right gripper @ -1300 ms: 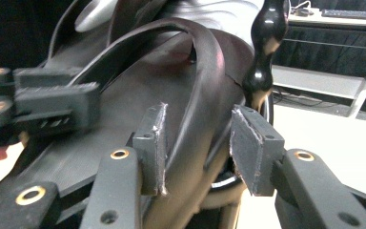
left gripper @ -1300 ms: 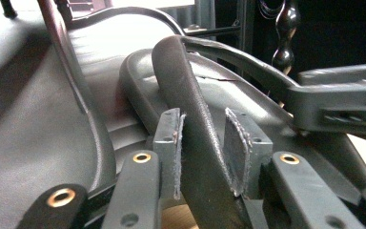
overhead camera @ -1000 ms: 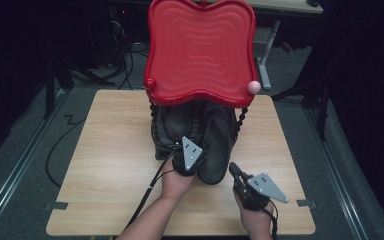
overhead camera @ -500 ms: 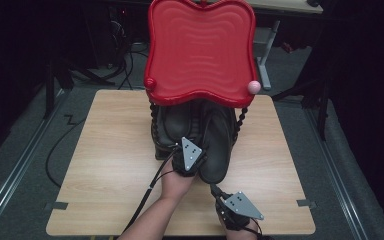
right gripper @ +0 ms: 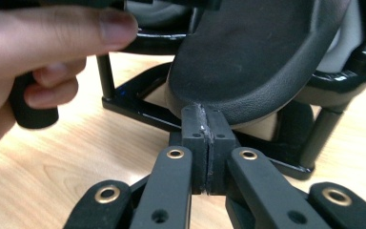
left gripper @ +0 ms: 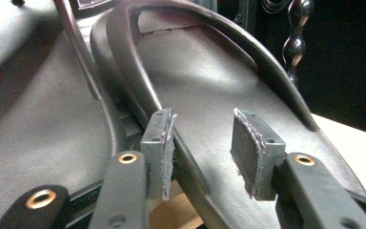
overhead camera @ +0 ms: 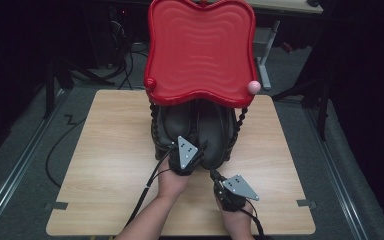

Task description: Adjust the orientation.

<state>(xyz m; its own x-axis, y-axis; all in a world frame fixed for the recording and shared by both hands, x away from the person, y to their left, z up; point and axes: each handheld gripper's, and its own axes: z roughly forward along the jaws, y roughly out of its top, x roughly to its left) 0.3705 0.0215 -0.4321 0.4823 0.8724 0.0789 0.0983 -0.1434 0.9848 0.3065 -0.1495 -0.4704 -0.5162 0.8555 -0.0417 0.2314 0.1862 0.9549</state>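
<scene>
Left hand (overhead camera: 172,176): yours comes in from the bench's near edge, just left of centre, and holds the left gripper.
Left gripper (left gripper: 205,148): your jaws stand apart with a clear gap. One pad (left gripper: 163,152) sits just beside the dark raised rim of the right-hand shoe; the other hangs over its insole.
Shoes (overhead camera: 192,130): a dark pair lies side by side on a black rack (right gripper: 138,112) at the middle of the bench (overhead camera: 105,165), under a red wavy tray (overhead camera: 200,50) that spans the far half.
Right gripper (right gripper: 205,143): your jaws are pressed flat together with nothing between them, tips just in front of the shoe's rounded end and near the rack's lower bar.
Right hand (overhead camera: 237,220): yours sits by the bench's near edge, right of centre.
</scene>
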